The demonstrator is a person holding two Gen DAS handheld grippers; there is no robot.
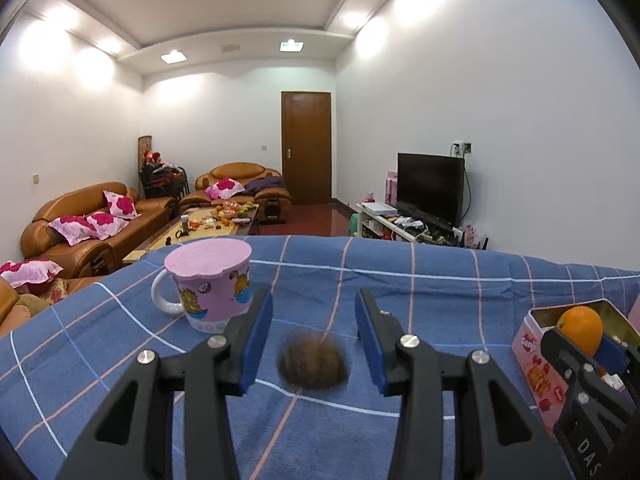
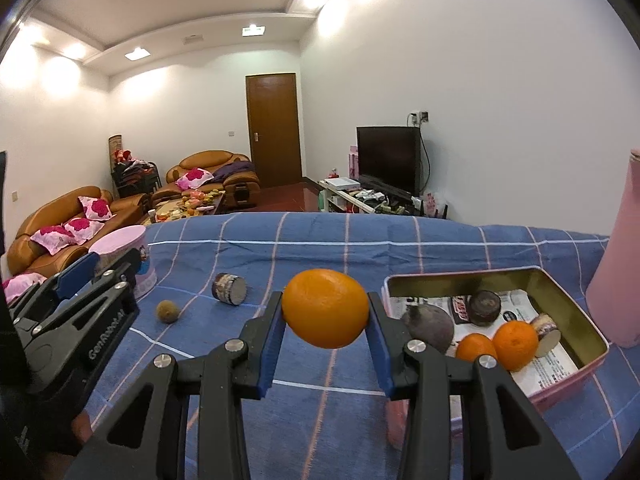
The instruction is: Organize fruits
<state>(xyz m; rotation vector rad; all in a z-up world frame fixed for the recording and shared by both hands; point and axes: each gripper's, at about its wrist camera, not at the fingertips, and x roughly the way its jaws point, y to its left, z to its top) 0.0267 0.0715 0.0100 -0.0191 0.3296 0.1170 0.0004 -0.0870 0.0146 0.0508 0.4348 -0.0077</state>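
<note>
My right gripper (image 2: pixel 326 314) is shut on an orange (image 2: pixel 325 314) and holds it above the blue checked cloth, just left of the pink tin box (image 2: pixel 568 376). The tin holds two oranges (image 2: pixel 514 344), a dark round fruit (image 2: pixel 430 326) and small jars on newspaper. My left gripper (image 1: pixel 314 336) is open, its jaws on either side of a brown fuzzy fruit (image 1: pixel 313 365) that lies on the cloth. That fruit also shows in the right wrist view (image 2: pixel 167 311). The held orange also shows in the left wrist view (image 1: pixel 581 329).
A pink lidded mug (image 1: pixel 210 286) stands just left of my left gripper. A small round jar (image 2: pixel 229 289) lies on its side on the cloth. A tall pink bottle (image 2: pixel 620 264) stands right of the tin. The table's far edge is behind.
</note>
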